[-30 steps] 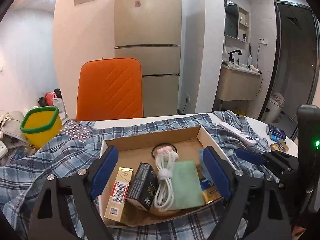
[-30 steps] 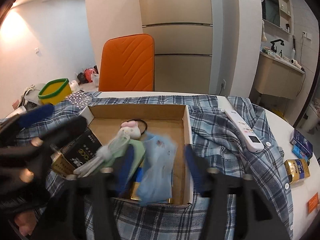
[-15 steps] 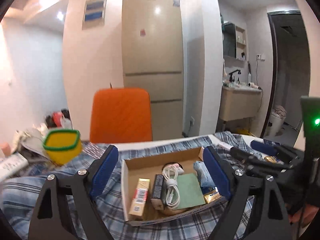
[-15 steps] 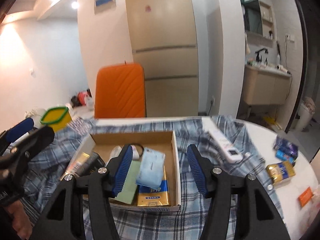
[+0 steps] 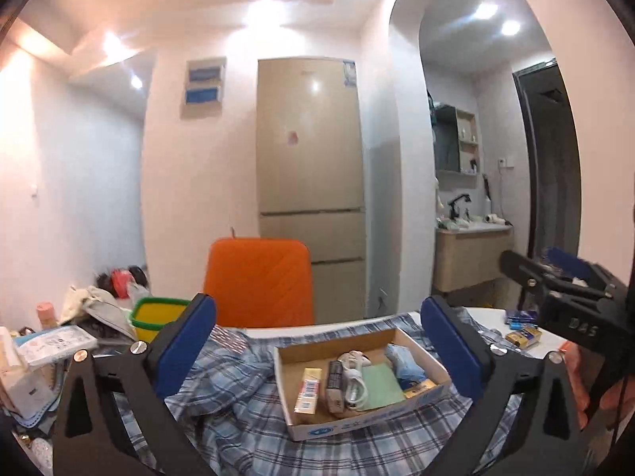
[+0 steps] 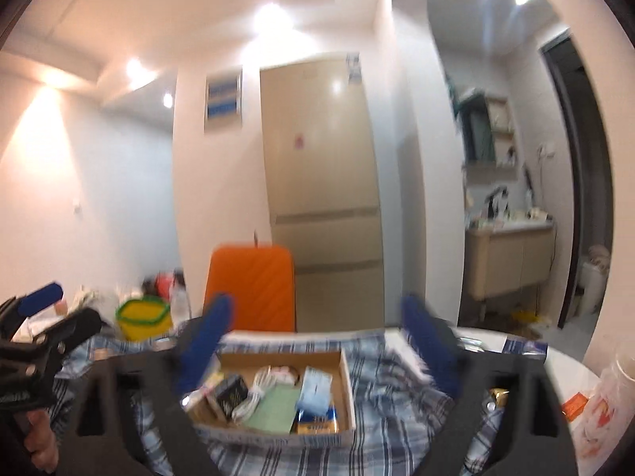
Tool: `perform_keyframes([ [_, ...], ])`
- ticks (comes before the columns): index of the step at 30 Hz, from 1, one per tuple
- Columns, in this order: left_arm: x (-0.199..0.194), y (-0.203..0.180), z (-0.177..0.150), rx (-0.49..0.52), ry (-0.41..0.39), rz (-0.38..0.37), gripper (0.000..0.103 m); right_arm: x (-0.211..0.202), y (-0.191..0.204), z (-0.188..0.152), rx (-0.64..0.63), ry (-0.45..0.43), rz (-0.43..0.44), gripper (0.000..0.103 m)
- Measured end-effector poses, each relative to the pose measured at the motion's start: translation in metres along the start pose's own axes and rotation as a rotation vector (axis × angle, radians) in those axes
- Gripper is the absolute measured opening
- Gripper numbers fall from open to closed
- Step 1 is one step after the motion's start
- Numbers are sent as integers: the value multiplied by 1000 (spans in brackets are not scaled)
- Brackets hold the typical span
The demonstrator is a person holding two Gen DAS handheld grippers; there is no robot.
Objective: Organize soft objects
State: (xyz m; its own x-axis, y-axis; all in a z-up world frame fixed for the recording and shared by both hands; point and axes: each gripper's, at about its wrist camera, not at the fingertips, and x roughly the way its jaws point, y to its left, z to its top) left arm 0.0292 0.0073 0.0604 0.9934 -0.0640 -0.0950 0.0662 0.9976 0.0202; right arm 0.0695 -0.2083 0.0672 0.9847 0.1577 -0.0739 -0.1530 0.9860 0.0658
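Observation:
A shallow cardboard box sits on a blue plaid shirt spread over the table. In it lie a light blue tissue pack, a green cloth, a white coiled cable, a black box and a yellow carton. My left gripper is open and empty, raised back from the box. My right gripper is open and empty, also raised; it shows at the right of the left wrist view.
An orange chair stands behind the table before a beige fridge. A yellow bin with green rim and clutter sit at the left. Small boxes lie on the white table at the right. A vanity is far right.
Both grippers have lifted up and back from the box. The right gripper let go of the tissue pack, which now lies in the box, and has opened wider.

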Motion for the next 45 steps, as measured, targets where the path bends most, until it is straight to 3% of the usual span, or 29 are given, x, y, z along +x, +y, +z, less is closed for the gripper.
perform_keyframes([
  [2, -6, 2, -4, -7, -35, 14, 103, -11, 1, -3, -12, -49, -4, 103],
  [12, -1, 14, -33, -58, -38, 15, 103, -23, -3, -24, -21, -43, 16, 103],
  [21, -2, 2, -66, 9, -46, 40, 103, -21, -3, -55, -18, -40, -33, 103],
  [28, -9, -10, -68, 62, -65, 27, 103, -23, 6, -61, -59, -43, -33, 103],
  [45, -4, 2, -68, 12, -48, 60, 103, -19, 6, -60, -59, -29, -44, 103],
])
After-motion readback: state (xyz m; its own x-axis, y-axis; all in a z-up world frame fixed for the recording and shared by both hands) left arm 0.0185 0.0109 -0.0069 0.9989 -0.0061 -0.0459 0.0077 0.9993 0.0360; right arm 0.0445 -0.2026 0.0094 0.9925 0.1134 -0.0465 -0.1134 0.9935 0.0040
